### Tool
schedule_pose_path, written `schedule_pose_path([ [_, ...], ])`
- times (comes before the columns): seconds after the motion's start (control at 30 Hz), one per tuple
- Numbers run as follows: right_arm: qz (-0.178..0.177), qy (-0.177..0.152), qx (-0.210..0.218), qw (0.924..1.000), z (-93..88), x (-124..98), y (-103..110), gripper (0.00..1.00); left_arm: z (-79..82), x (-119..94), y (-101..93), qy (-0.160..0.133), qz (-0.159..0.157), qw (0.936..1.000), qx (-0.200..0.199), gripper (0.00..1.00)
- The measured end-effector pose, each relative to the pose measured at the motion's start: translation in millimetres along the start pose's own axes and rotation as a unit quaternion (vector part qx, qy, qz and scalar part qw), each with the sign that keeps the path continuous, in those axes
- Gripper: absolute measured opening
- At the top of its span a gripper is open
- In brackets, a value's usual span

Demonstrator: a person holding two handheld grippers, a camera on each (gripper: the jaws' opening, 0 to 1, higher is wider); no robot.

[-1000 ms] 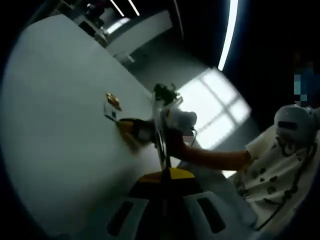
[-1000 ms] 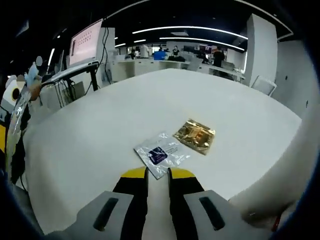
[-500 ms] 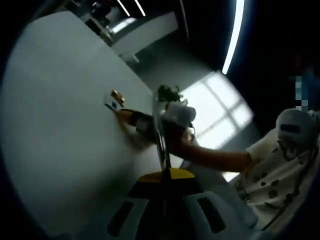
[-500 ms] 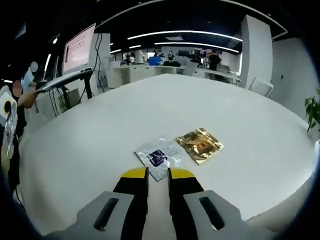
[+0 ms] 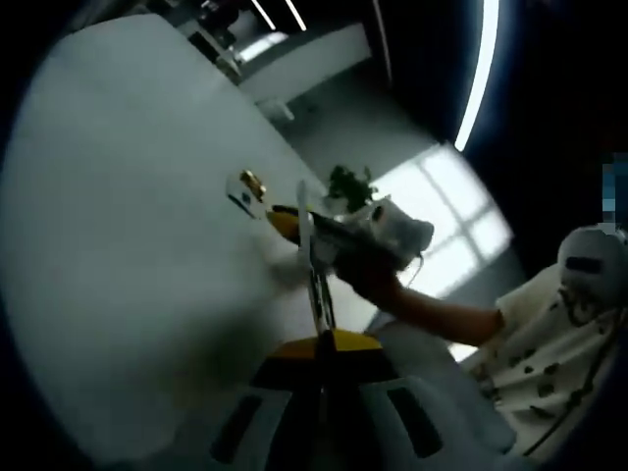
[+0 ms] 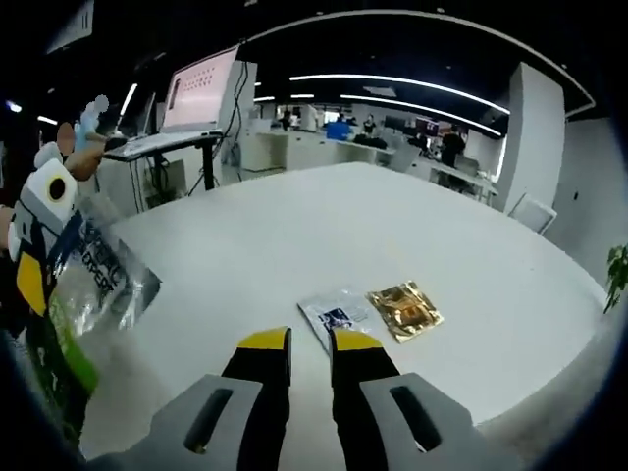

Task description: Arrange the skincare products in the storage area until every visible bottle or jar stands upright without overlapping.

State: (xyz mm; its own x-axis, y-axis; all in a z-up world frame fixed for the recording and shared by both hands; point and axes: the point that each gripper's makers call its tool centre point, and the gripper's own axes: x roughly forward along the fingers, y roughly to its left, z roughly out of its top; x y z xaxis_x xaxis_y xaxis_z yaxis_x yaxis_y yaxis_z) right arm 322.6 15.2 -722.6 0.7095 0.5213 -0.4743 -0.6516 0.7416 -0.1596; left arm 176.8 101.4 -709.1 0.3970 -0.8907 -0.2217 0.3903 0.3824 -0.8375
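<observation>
The clear bag (image 6: 83, 294) in the left gripper (image 5: 316, 339) has swung closer into the right gripper view. Its jaws clamp it edge-on. The right gripper (image 6: 311, 343), jaws slightly apart, hovers near the white sachet (image 6: 330, 316) and gold sachet (image 6: 405, 309); bare tabletop (image 6: 324, 221) extends all round.

1. Smooth, matt white table (image 6: 294, 226).
2. Crinkled, shiny gold foil sachet (image 6: 405, 310) near table's front edge.
3. Glossy clear-silver plastic sachet (image 6: 332, 316) just beside it.
4. Translucent, wrinkled plastic bag (image 6: 83, 294) at table's left edge.
</observation>
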Motion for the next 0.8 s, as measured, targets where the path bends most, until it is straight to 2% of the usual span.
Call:
schedule_pose_path([
  [0.17,0.027,-0.020,-0.006,0.9994,13.4,-20,11,0.15,-1.0,5,4.5,0.013,0.021,0.9997,-0.009,0.00],
  [0.47,0.053,-0.035,-0.002,0.9980,21.5,-50,18,0.14,3.7,26,7.7,0.037,0.040,0.9985,-0.008,0.00],
  [0.63,0.069,-0.031,-0.008,0.9971,18.3,-64,25,0.14,5.0,40,16.0,0.052,0.056,0.9971,-0.003,0.00],
  [0.8,0.081,-0.018,-0.008,0.9965,7.0,-69,28,0.12,9.2,54,19.8,0.058,0.054,0.9968,-0.008,0.00],
])
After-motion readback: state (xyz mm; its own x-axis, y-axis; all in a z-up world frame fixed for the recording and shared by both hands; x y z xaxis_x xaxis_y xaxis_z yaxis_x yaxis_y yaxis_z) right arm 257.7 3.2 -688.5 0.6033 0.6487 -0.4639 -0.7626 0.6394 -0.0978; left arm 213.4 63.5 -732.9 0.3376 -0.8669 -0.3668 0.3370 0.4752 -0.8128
